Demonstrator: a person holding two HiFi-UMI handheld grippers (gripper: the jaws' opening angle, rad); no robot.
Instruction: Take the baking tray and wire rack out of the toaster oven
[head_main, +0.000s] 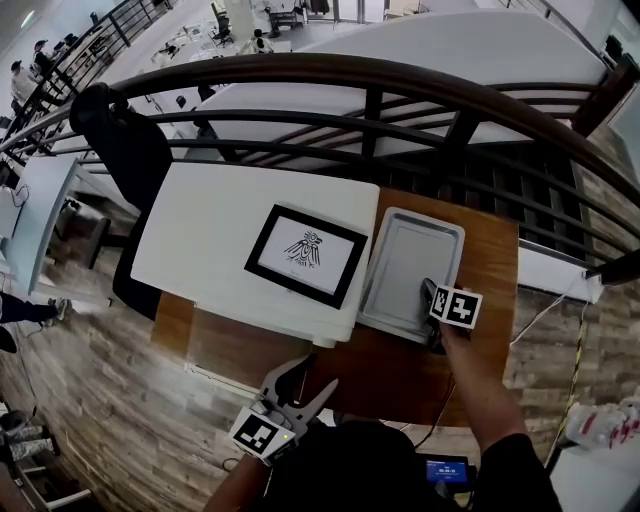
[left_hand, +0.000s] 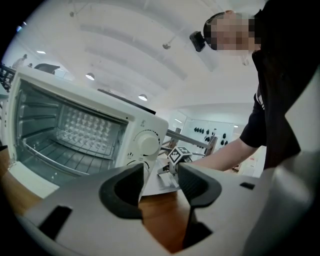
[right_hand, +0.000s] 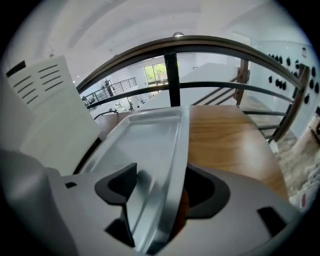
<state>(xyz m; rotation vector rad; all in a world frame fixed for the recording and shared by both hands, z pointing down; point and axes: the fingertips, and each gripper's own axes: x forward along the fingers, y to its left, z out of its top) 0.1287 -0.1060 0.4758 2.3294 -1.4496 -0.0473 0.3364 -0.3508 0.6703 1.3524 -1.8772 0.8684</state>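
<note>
The white toaster oven (head_main: 215, 225) stands on the wooden table (head_main: 490, 265). In the left gripper view its door hangs open, and the wire rack (left_hand: 62, 156) lies inside the oven (left_hand: 85, 125). The grey baking tray (head_main: 408, 262) lies flat on the table, right of the oven. My right gripper (head_main: 434, 312) is at the tray's near edge. Its jaws stand open, with the rim of the tray (right_hand: 147, 137) running between them and space on both sides. My left gripper (head_main: 303, 388) hovers open and empty off the table's near edge, pointing toward the oven front.
A black-framed card with a drawing (head_main: 305, 255) lies on the oven's top. A dark curved railing (head_main: 400, 78) runs close behind the table, with a black garment (head_main: 125, 140) hung on it at the left. Bare wood (head_main: 400, 375) shows in front of the tray.
</note>
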